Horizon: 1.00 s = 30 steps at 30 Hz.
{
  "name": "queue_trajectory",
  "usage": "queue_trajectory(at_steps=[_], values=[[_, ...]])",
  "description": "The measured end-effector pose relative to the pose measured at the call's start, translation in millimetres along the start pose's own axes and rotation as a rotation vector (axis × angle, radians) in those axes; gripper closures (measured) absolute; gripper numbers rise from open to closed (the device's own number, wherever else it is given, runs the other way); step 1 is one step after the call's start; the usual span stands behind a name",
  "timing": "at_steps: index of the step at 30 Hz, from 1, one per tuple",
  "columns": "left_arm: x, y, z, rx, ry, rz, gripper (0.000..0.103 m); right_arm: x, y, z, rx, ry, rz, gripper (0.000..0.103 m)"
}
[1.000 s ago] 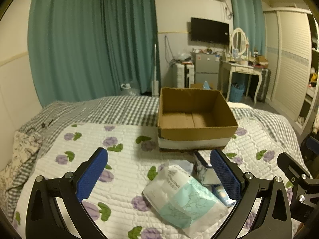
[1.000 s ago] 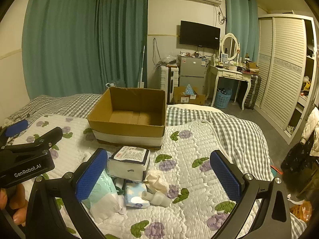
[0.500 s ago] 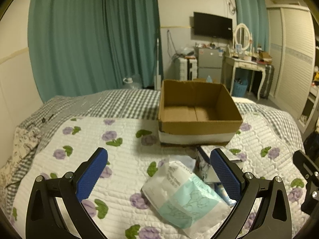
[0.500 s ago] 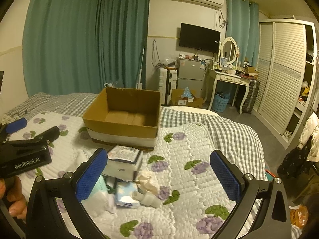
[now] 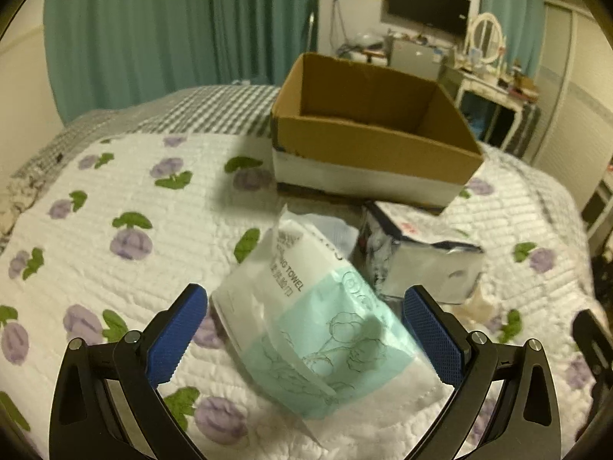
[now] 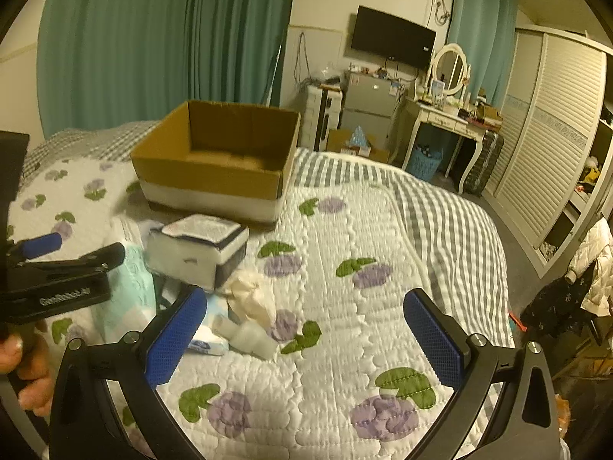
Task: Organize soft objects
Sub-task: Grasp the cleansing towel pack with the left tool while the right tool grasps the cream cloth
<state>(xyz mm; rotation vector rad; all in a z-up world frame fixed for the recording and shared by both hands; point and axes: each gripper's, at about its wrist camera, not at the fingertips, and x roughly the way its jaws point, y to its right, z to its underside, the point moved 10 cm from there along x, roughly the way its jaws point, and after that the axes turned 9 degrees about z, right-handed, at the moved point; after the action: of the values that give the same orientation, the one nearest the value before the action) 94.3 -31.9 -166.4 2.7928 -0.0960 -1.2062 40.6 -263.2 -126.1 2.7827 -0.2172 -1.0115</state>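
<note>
A white and mint towel pack (image 5: pixel 318 329) lies on the quilt between the wide-open jaws of my left gripper (image 5: pixel 306 329), untouched by either pad. Beside it lies a dark-edged white tissue pack (image 5: pixel 417 260), which also shows in the right wrist view (image 6: pixel 197 249). An open, empty cardboard box (image 5: pixel 367 142) stands behind them; it also shows in the right wrist view (image 6: pixel 218 168). My right gripper (image 6: pixel 306 329) is open and empty over the quilt. A crumpled cream cloth (image 6: pixel 251 295), a small blue-white packet (image 6: pixel 207 339) and a small white bottle (image 6: pixel 249 335) lie near its left finger.
The bed carries a white quilt with purple flowers (image 6: pixel 345 306) over grey checked bedding. A wardrobe (image 6: pixel 551 145), dressing table (image 6: pixel 448 115) and small fridge (image 6: pixel 367 103) stand beyond the bed's right side. Teal curtains (image 5: pixel 172 30) hang behind. The left gripper shows in the right wrist view (image 6: pixel 57 280).
My left gripper has moved forward and down, so the towel pack now sits between its jaws. My right gripper has shifted slightly forward.
</note>
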Motion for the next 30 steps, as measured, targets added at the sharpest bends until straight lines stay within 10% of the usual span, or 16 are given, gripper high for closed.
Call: queue_trajectory(at_steps=[10,24,30], values=[[41,-40,45,-0.048,-0.13,-0.099,0.0,41,-18,32,-0.038,-0.121,-0.063,0.0],[67,-51,55,-0.086,-0.167,0.028,0.0,118,-54,41,-0.055,-0.233,-0.094,0.0],[58,-28,52,-0.011,-0.146,0.103,0.047,125,-70,39,-0.083,-0.21,-0.126,0.016]])
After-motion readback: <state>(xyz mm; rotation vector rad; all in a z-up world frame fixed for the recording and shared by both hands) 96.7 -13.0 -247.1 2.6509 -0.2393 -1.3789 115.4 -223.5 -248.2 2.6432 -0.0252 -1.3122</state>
